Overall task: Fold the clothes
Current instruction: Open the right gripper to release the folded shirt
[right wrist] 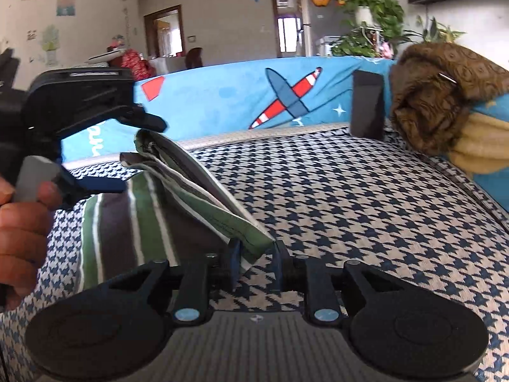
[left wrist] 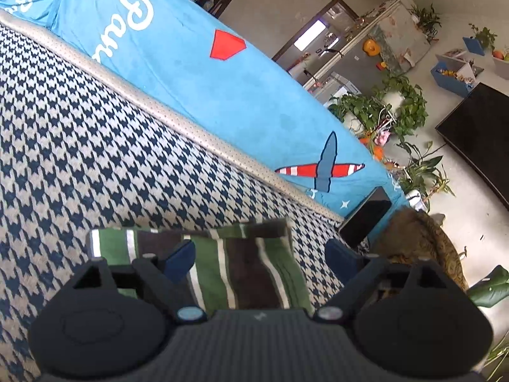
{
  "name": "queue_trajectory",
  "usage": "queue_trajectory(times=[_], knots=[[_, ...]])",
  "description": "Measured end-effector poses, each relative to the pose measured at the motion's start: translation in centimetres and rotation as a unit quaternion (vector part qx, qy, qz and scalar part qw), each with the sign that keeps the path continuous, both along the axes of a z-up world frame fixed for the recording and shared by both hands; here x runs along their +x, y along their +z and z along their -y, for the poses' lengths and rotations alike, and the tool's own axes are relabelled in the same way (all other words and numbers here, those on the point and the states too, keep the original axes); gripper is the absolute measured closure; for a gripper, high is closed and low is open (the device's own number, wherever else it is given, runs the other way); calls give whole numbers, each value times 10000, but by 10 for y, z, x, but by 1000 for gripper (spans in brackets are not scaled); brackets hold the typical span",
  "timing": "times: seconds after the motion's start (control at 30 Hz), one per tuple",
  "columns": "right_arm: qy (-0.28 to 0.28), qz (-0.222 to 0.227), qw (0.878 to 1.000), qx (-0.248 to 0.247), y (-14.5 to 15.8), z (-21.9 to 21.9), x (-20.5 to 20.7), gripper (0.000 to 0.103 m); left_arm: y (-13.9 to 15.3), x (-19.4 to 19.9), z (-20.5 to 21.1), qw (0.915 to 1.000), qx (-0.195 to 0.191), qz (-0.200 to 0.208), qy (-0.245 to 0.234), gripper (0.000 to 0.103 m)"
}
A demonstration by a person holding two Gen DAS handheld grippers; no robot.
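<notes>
Left gripper [left wrist: 259, 256] hovers low over the striped garment [left wrist: 241, 273], pitched downward, jaws spread wide with the folded cloth under and between them, pads not pressing it; the right wrist view shows the same tool [right wrist: 127, 156] side-on, gripped by the person's left hand [right wrist: 22, 216] at the frame's left edge, fingers curled round the handle. Right gripper [right wrist: 256, 258] also angled down, jaws partly apart, a corner of the striped garment [right wrist: 203, 197] lifted and sitting between them; pads look slightly clear of the fabric, no firm pinch visible. Garment is folded, green, brown and white stripes, lying on the houndstooth cushion [right wrist: 366, 210]. Behind runs a blue blanket [left wrist: 197, 73] with a plane print, a brown fuzzy cloth [right wrist: 439, 95] off at right, houseplants [left wrist: 381, 108] farther back
</notes>
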State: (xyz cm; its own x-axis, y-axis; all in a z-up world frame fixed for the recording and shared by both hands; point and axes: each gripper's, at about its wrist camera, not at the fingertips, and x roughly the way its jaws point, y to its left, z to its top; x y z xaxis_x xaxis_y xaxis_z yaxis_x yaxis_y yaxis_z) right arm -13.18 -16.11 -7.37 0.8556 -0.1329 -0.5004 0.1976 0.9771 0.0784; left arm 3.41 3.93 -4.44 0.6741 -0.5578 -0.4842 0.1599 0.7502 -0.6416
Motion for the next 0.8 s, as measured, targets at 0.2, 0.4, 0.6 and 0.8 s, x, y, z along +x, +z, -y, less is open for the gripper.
queue_trajectory(times=[0.2,0.4,0.6,0.8], knots=[[-243,223,9994,-121,10,9,-13,80,2,-1,-24,9990,83,-112,425,7],[580,338,9977,57,21,8,-11,80,-7,6,-34,9950,508,-455,729,7],[1603,270,9866,-146,29,-5,0,80,-15,9,-41,9918,670,-755,787,7],[1857,-63,9825,122,25,4,35,80,-19,4,-45,9894,921,-828,764,6]])
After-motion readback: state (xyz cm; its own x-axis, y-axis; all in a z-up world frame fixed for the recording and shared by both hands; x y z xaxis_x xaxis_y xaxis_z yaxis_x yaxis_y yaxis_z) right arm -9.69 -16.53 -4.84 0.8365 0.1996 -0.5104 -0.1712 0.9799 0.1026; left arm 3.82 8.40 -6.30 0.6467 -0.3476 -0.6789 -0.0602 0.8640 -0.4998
